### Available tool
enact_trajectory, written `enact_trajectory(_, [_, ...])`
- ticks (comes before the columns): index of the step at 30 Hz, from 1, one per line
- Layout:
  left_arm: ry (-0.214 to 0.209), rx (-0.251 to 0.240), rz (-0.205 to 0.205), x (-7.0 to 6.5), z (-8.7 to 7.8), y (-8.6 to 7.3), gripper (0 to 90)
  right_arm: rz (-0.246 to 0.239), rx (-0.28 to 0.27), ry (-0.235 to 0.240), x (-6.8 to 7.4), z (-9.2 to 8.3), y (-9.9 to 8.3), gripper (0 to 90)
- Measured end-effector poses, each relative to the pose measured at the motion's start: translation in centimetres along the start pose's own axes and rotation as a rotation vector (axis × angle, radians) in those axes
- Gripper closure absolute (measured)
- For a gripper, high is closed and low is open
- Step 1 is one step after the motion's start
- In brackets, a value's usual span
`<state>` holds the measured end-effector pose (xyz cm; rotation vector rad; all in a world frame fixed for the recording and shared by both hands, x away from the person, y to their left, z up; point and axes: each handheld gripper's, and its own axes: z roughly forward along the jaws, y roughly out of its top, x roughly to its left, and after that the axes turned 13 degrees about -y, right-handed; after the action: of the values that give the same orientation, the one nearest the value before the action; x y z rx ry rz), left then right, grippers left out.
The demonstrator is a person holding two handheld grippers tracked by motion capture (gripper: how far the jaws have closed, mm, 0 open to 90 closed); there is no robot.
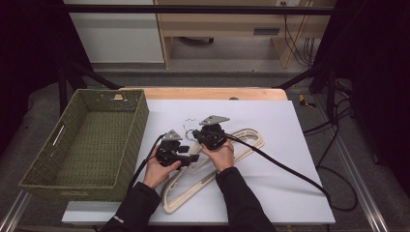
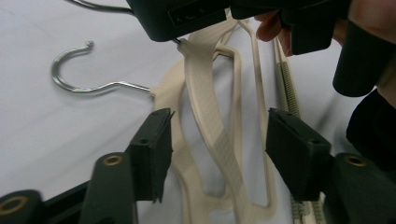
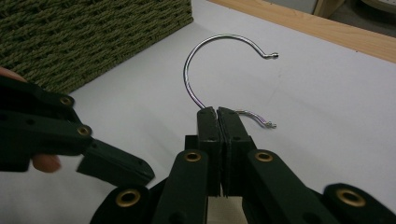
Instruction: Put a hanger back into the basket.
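1. Step in hand, as we judge it: picking up hangers from the bench (image 1: 290, 145), likely bound for the green woven basket (image 1: 92, 140) at the left.
2. Right tongs (image 3: 218, 114) are clenched on the neck of one cream hanger (image 2: 205, 107), right at the base of its metal hook (image 3: 219, 51). The jaws are pressed together with nothing showing between them but that wire stem.
3. Left tongs (image 2: 215, 140) are released, jaws standing wide apart, straddling the cream arms of the hangers below them. No contact that we can make out.
4. Location: the hangers lie flat on the white bench sheet, overlapped, near the middle and just right of the basket. A second hook (image 2: 79, 70) rests on the sheet apart from the clamped one.
5. Look of the things: pale cream plastic, slim contoured arms with a fine ribbed texture on the upper face; thin bright chrome hooks ending in small beaded tips. At least two are stacked; an exact count we cannot tell.
6. Next move, in our judgement: lift the gripped hanger clear of the one beneath, the left tongs holding the lower hanger down so the arms do not snag.
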<state>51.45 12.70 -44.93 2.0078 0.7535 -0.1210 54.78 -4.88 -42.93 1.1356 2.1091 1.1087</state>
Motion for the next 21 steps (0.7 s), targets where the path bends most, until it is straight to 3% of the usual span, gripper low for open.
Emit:
enact_trajectory(3, [0.003,0.016,-0.001,0.0,0.5,0.1,45.8,-0.001,-0.002,0.002,0.0,-0.1,0.0,89.3])
enact_trajectory(6, [-0.035,0.031,-0.02,0.1,1.0,0.1,57.5,-0.006,-0.009,0.004,0.0,-0.2,0.0,89.3])
enact_trajectory(12, [-0.042,0.031,-0.047,0.4,0.9,0.0,71.2,-0.007,-0.012,0.015,-0.1,-0.5,-0.1,89.3])
enact_trajectory(17, [-0.056,0.037,-0.08,0.3,0.8,0.1,73.1,-0.004,-0.021,0.018,-0.1,-0.7,-0.2,89.2])
enact_trajectory(21, [-0.068,0.025,-0.092,-0.1,0.7,0.1,75.2,-0.023,-0.038,0.021,-0.1,-1.8,-0.2,88.8])
